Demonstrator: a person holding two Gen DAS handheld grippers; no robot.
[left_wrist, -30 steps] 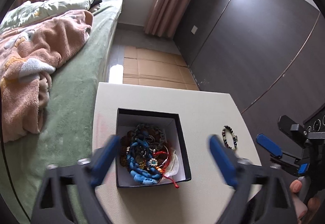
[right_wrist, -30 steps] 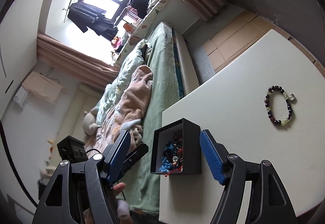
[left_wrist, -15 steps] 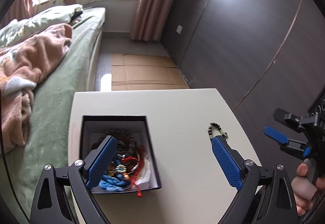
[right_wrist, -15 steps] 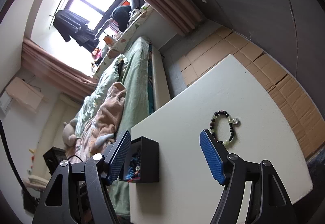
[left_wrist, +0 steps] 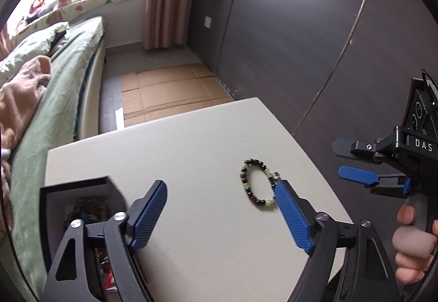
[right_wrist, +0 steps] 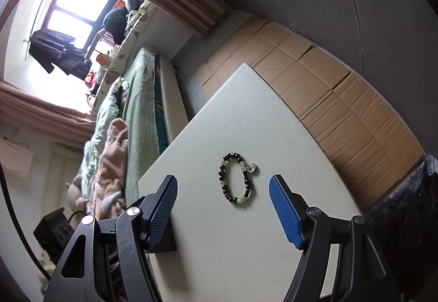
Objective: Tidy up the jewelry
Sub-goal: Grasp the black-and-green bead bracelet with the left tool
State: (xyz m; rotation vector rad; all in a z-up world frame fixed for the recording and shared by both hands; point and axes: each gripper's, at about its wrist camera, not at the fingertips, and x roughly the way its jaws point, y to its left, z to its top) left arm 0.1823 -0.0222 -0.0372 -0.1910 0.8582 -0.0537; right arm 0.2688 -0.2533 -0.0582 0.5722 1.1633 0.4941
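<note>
We see a bed (left_wrist: 63, 77) with green cover running along the left, pink blanket (right_wrist: 112, 154) bunched on it, flattened cardboard (left_wrist: 169, 94) on the floor beyond the surface (left_wrist: 197, 143). White surface carries everything for the task. Black box (left_wrist: 52, 200) sits at its near-left corner, open top, tangled jewelry (left_wrist: 87, 210) inside, mostly hidden behind the left tongs (left_wrist: 219, 214). Left tongs spread wide apart, nothing between the blue pads, hovering above the surface; their right pad overlaps the near end of the bracelet (left_wrist: 258, 183) in view, contact we can't tell. Right tongs (right_wrist: 223, 210) also wide open and empty, low over the surface, bracelet (right_wrist: 237, 181) lying just ahead of the gap between their pads. In the left wrist view the right tongs (left_wrist: 347, 158) show at the right edge, off past the surface edge, held in the right hand (left_wrist: 413, 244). Bracelet lies flat on the right half of the surface, well apart from the box, loop squeezed into an oval, long axis running near-to-far along both tongs' line of sight. Beads dark mixed with pale green; small silver ring charm (right_wrist: 252, 167) on its right side, toward the far end.
</note>
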